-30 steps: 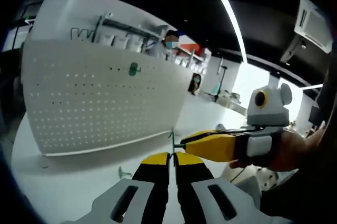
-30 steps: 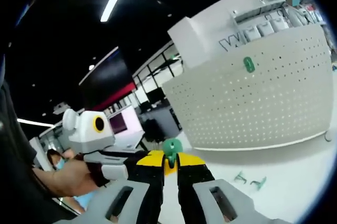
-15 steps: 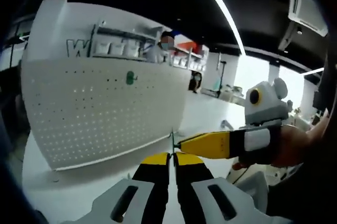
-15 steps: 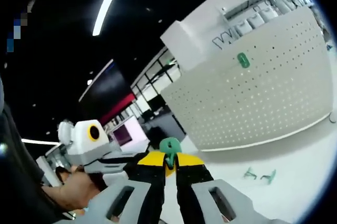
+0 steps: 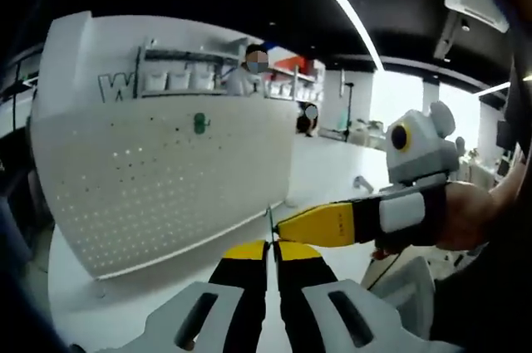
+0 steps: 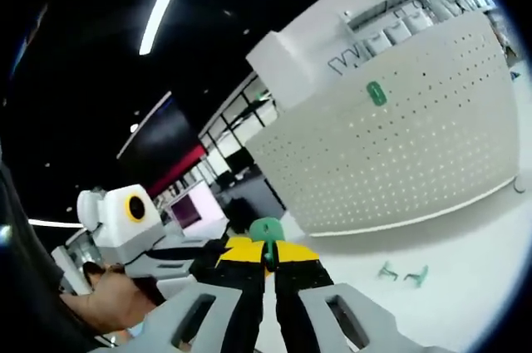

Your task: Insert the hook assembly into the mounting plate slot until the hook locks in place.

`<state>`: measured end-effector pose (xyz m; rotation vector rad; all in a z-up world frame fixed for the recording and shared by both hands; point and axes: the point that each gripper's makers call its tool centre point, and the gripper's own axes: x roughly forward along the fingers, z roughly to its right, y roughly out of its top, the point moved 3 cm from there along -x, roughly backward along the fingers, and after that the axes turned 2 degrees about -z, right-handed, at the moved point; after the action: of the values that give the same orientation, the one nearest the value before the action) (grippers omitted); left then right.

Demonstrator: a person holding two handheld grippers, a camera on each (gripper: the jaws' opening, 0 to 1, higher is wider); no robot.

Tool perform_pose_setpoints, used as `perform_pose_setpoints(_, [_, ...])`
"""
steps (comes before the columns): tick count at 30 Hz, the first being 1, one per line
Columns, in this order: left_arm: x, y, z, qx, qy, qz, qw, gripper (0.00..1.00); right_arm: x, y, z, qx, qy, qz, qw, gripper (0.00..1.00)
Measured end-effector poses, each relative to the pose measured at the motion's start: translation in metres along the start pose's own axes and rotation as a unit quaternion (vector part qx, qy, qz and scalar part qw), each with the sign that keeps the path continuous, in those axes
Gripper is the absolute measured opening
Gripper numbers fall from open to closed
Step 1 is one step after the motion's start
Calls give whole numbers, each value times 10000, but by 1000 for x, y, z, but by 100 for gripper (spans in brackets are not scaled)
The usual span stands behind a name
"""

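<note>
My left gripper [image 5: 272,247] is shut, and a thin green hook piece [image 5: 270,218] rises edge-on from between its yellow tips. My right gripper [image 5: 287,225] comes in from the right, and its yellow jaw tip meets that same piece. In the right gripper view, my right gripper [image 6: 266,252] is shut on the hook's green head [image 6: 266,230], and my left gripper [image 6: 218,250] touches it from the left. Beyond them stands the white perforated mounting board [image 5: 166,178] [image 6: 391,154]. One green hook [image 5: 199,121] [image 6: 376,92] hangs on it near the top.
Two spare green hooks [image 6: 386,271] [image 6: 417,274] lie on the white table [image 6: 465,286] in front of the board. A person's hand [image 5: 465,216] holds the right gripper. White shelving [image 5: 208,71] with lettering and a person stand behind the board.
Both grippers stay together on the green hook piece. The cameras have shifted a little, so the board sits slightly differently in both views.
</note>
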<state>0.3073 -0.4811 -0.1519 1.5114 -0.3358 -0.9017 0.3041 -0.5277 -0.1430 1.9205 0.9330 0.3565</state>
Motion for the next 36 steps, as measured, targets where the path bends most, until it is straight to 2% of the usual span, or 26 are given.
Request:
perform_pose_setpoints(6, [2,-3,2,332,29,-81,9994,4,0,-3,2,-148,-65,-70,9998,1])
perform_pose_setpoints(9, [0,-2,0,175,-38,-55,9998,4,0,-2,1,-158,-58,-68,9998,1])
perform_pose_setpoints(10, [1,-1,0,-74,-86,40,9999,4,0,-1,0,-174,-60,-54,9998,1])
perform_pose_setpoints(19, [-2,1,0,-87,-335,154,9993,7,1,2,-5,-542,34,-146,9984,0])
perform_pose_setpoints(20, [-2,0,1,-150,-398,150,9990,11,1,3,-5,-569,37,-138,9983,0])
perform_pose_setpoints(21, [-2,1,2,-270,-425,173,9986,15,1,7,-4,-770,-28,-78,9970,0])
perform_pose_setpoints(23, [-2,1,2,-269,-418,184,9986,25,-1,11,-3,-1200,-95,-81,9927,0])
perform_pose_setpoints(25, [-2,2,2,-214,-409,169,9988,31,0,11,-4,-1177,-74,-128,9929,0])
perform_pose_setpoints(27, [-1,3,4,-233,-468,171,9985,40,-1,13,-1,-1358,-137,-132,9906,0])
perform_pose_setpoints(30, [2,3,7,-443,-509,112,9977,56,-3,15,3,-1379,-176,-130,9902,0])
perform_pose_setpoints(31, [2,2,11,-628,-609,46,9962,59,-3,15,4,-1398,-193,-137,9899,0])
perform_pose_setpoints(36, [3,7,17,-466,-731,199,9960,70,-6,19,8,-1601,-288,-146,9866,0])
